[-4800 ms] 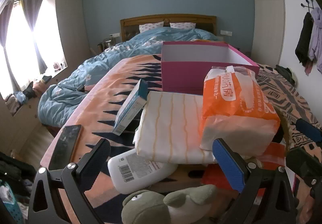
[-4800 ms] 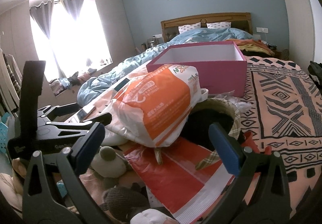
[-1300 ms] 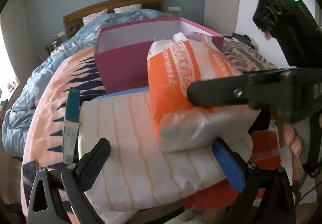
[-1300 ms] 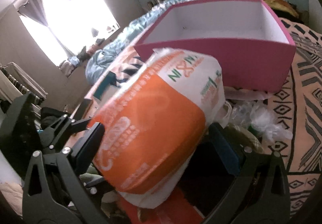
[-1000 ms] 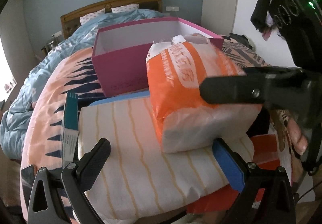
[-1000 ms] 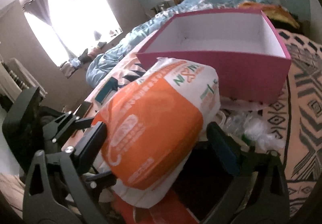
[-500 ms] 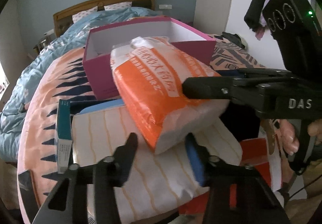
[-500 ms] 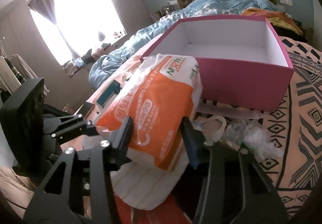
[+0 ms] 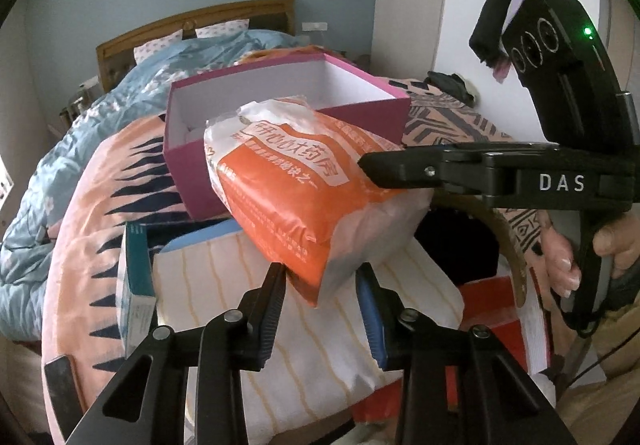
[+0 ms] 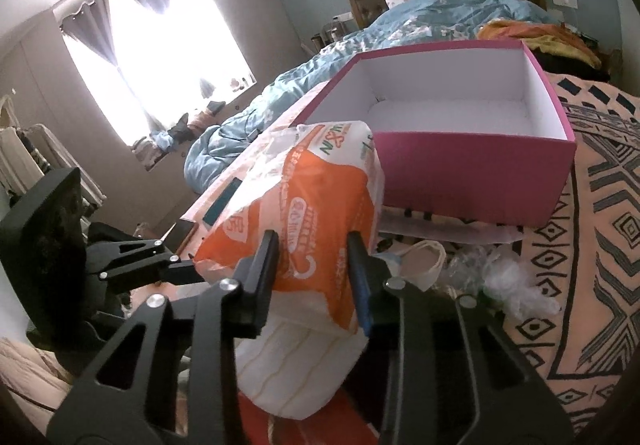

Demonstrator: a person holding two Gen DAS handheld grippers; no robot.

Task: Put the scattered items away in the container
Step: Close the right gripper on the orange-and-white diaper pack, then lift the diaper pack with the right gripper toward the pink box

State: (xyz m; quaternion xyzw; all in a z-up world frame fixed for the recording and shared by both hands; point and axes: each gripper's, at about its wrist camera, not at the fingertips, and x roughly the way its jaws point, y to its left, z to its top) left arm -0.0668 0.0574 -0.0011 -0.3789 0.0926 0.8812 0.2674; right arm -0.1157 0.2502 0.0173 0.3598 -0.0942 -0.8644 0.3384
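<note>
One orange and white bag [image 9: 304, 201] is being pinched at its near corner by the left gripper [image 9: 322, 285] and at its other end by the right gripper [image 10: 312, 265], above the striped cloth [image 9: 240, 309]. The bag's underside is being hidden. One pink box [image 10: 472, 173] is sitting open just beyond it, on the patterned blanket [image 10: 600, 245].

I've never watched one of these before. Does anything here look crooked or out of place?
Yes: the orange bag is tilted in mid-air, pinched at a corner by the left gripper and by the right gripper, not yet in the pink box. A teal carton stands on edge beside the striped cloth.
</note>
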